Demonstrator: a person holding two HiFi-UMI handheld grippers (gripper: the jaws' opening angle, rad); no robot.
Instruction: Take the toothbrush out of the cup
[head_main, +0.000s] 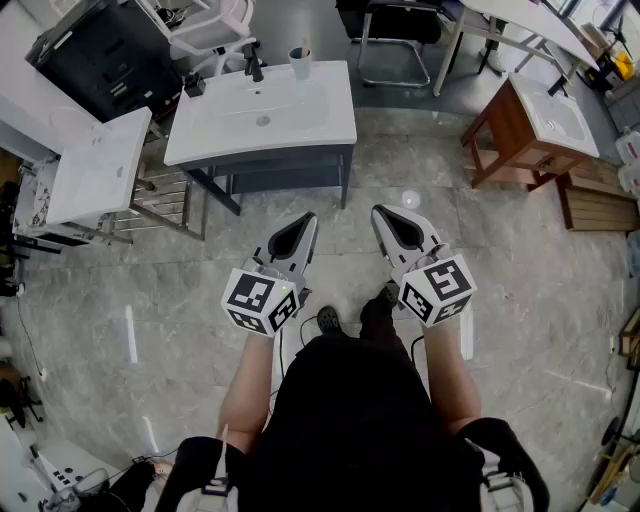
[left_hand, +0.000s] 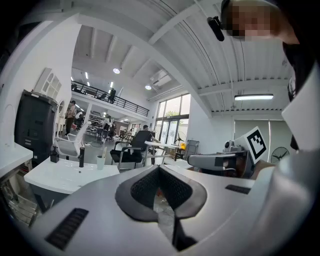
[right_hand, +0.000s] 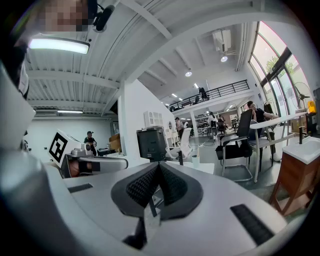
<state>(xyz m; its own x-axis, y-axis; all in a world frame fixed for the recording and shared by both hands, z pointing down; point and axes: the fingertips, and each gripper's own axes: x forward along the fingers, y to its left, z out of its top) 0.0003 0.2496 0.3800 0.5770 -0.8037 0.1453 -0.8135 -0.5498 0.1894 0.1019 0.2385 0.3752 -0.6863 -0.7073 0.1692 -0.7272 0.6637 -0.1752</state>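
A pale cup (head_main: 300, 65) with a toothbrush (head_main: 306, 46) standing in it sits at the back right corner of the white washbasin (head_main: 230, 135), beside a black tap (head_main: 254, 64). Both grippers are held level in front of the person, well short of the basin and over the floor. My left gripper (head_main: 307, 219) has its jaws together with nothing between them, and so does my right gripper (head_main: 380, 212). The left gripper view shows the cup (left_hand: 101, 162) far off to the left of the jaws. In the right gripper view the cup (right_hand: 195, 160) is small, just right of the jaw tips.
A second white basin (head_main: 95, 165) on a rack stands at the left, with a black cabinet (head_main: 100, 55) behind it. A wooden stand with a basin (head_main: 540, 120) is at the right. An office chair (head_main: 395, 30) and a table lie beyond the washbasin. Grey tiled floor (head_main: 500, 270) lies underfoot.
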